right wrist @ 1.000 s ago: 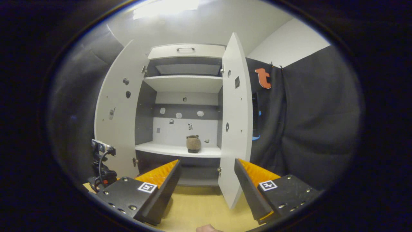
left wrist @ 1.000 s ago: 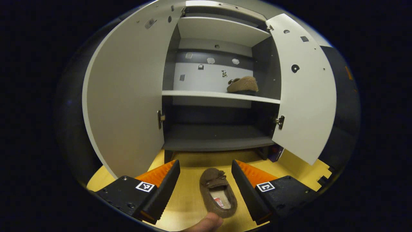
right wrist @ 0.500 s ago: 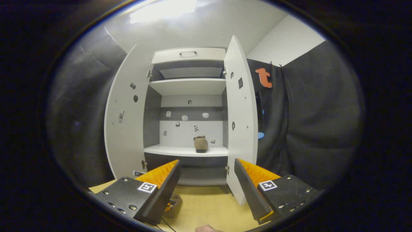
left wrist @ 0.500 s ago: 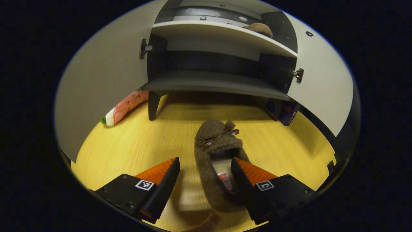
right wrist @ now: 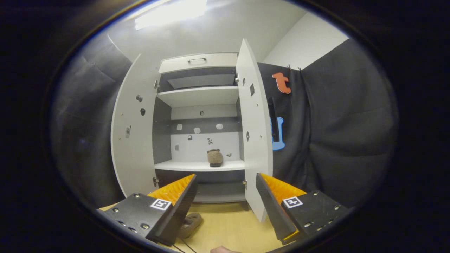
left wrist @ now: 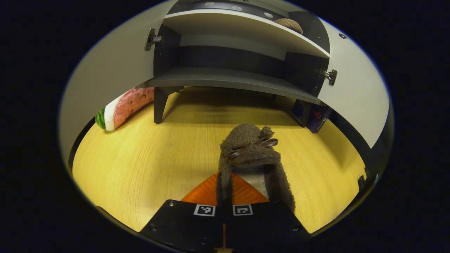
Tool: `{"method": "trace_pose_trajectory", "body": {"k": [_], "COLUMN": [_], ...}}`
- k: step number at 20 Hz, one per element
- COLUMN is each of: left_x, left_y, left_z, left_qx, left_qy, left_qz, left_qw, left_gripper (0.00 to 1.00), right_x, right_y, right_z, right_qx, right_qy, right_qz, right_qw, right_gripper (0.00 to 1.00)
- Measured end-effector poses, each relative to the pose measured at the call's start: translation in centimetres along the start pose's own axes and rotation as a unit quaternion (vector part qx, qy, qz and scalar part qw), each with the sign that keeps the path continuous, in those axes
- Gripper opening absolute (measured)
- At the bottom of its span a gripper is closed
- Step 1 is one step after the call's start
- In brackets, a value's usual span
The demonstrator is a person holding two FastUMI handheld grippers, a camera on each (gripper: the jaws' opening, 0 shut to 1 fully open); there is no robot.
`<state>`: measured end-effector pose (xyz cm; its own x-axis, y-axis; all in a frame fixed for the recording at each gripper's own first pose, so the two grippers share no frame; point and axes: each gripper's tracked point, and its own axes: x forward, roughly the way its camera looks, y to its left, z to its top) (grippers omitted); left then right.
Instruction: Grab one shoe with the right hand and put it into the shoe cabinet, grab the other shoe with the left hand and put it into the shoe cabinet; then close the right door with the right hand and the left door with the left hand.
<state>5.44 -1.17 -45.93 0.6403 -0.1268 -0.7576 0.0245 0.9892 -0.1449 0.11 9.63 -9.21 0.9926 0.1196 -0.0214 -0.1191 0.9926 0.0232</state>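
Note:
A brown fuzzy slipper lies on the wooden floor in front of the shoe cabinet, toe toward it. My left gripper is shut on this slipper's left side wall near the heel. The right gripper view catches the same slipper low, behind a finger. A second brown slipper sits on the white middle shelf; the left gripper view has it at the top. My right gripper hangs open and holds nothing, well back from the cabinet. Both doors, left and right, stand open.
A plush watermelon slice lies on the floor behind the left door. A dark box stands by the cabinet's right leg. The dark bottom shelf is bare. A drawer tops the cabinet. Black cloth hangs to the right.
My left gripper came down over the floor slipper and shut on its side wall. The right gripper stayed open and drifted slightly.

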Motion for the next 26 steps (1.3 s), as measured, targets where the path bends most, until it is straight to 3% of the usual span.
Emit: {"method": "trace_pose_trajectory", "body": {"k": [4,10,17,20,23,26], "left_x": [-1.6,-7.4,-15.1,-17.4,-19.0,-20.0], "left_y": [-0.9,-3.1,-5.0,-5.7,-5.3,-4.0], "left_z": [0.8,6.1,15.3,19.1,23.5,28.3], "left_qx": [0.003,0.028,0.038,0.036,0.028,0.034], "left_qy": [-0.013,-0.095,-0.208,-0.238,-0.265,-0.299], "left_qz": [-0.001,-0.009,-0.024,-0.032,-0.020,0.015], "left_qw": [1.000,0.995,0.977,0.970,0.964,0.954], "left_gripper": [0.01,0.01,0.01,0.00,0.00,0.00], "right_x": [0.3,1.5,0.9,0.4,-0.4,-1.2], "right_y": [0.1,0.5,-1.3,-3.0,-4.5,-5.0], "right_z": [-1.1,-2.3,-4.0,-3.8,-3.4,-3.2], "right_qx": [0.005,0.033,0.052,0.057,0.044,0.051], "right_qy": [0.009,0.013,0.036,0.034,0.024,0.021], "right_qz": [0.012,0.021,0.025,0.005,-0.017,-0.018], "right_qw": [1.000,0.999,0.998,0.998,0.999,0.998], "right_gripper": [0.96,0.99,1.00,0.99,0.99,0.99]}}
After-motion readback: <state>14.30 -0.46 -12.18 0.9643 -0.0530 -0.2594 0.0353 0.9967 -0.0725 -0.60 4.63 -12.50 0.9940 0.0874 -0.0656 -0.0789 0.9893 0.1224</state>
